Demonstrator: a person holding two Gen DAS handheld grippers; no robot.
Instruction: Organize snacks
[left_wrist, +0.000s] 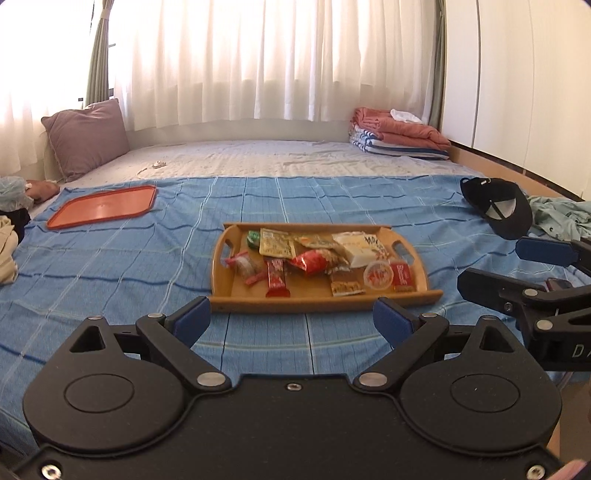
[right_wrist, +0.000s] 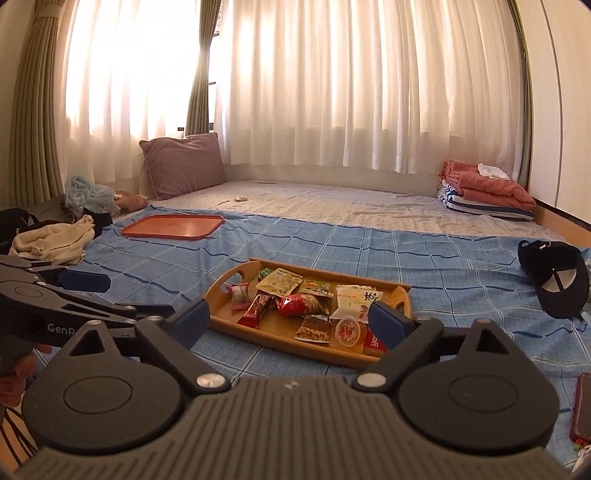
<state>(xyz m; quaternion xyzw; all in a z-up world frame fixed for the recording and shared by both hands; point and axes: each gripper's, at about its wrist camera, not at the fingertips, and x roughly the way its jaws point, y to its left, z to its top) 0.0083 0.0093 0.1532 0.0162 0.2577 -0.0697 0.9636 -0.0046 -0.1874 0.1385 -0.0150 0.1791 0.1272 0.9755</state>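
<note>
Wooden tray (left_wrist: 421, 275) of snacks (left_wrist: 308, 260) lies just beyond both spread, empty hand-held grippers.

Daylight pours through the white curtains (left_wrist: 258, 62) at twelve o'clock, blown out to glare, strongest at ten o'clock. The bed (right_wrist: 332, 206) below is evenly lit, with soft shadows. Fisheye bending curves both views' edges; corners darken. Focus is slightly soft.
</note>
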